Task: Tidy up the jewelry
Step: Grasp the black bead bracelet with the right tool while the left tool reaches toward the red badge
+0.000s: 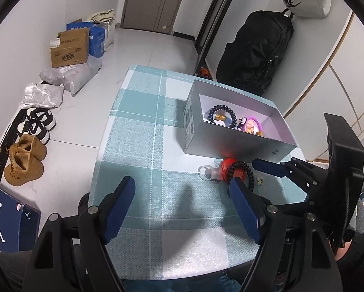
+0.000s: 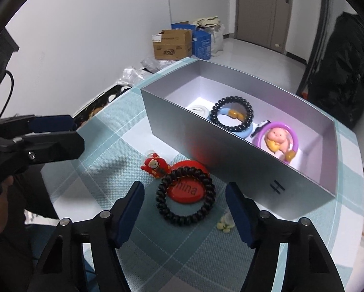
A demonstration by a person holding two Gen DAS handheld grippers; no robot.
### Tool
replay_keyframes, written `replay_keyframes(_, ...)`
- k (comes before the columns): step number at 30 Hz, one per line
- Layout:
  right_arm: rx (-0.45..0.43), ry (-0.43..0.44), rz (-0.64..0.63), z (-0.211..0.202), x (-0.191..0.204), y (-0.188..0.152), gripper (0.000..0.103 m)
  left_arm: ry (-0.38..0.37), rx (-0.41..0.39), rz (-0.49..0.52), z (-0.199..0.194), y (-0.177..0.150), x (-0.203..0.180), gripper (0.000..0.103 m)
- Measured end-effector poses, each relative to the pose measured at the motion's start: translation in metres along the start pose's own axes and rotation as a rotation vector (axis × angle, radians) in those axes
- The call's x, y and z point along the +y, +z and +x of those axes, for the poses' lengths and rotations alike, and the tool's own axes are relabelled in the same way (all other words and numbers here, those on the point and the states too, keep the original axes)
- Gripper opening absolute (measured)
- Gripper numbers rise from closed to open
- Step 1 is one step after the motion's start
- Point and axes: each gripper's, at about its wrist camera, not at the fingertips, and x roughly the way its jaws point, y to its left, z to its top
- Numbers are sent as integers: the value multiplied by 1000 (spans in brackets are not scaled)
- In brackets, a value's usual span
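**Dark bead bracelet waits between spread fingers, beside the grey box**

The dark, glossy beaded bracelet (image 2: 185, 196) lies flat on the teal-and-white checked surface (image 2: 104, 150), its far arc resting on a red oval plastic tag (image 2: 190, 186) printed with part of the word "China". A small red cartoon figure charm (image 2: 154, 165) sits at the far-left end of that tag. Just to the right of the bracelet, near the box wall, lies a small pale yellow trinket (image 2: 224, 224).

The bracelet looks light and loosely strung, so it will probably sag and swing once lifted, and its round polished beads may slip. The near arc, clear of the red tag, seems the better place to pinch, across the bead string rather than over the whole ring.

The right gripper (image 2: 185, 206) hovers just over it with fingers wide apart, one on either side of the ring, holding nothing. The left gripper (image 1: 182, 209) is also spread and empty, over bare cloth to the left.

Beyond stands the open grey rectangular cardboard box (image 2: 182, 143), already holding another dark bead bracelet (image 2: 232, 114) on a blue ring, and a purple ring with a small doll figure (image 2: 278, 140).
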Motion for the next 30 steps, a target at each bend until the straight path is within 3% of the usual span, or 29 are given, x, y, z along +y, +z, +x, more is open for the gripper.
replay_keyframes(5, 23, -1, -42, 9, 3, 2, 51, 21, 8, -1, 0, -3, 5, 76)
replay_keyframes(14, 12, -13, -73, 7, 10, 1, 41, 21, 5, -9, 0, -3, 5, 76)
replay_keyframes(23, -19, 27, -27, -7, 1, -2, 39, 22, 22, 4, 3, -6, 1, 76)
replay_keyframes(30, -93, 46, 18, -33, -6, -6, 39, -4, 57, -34, 14, -5, -2, 76)
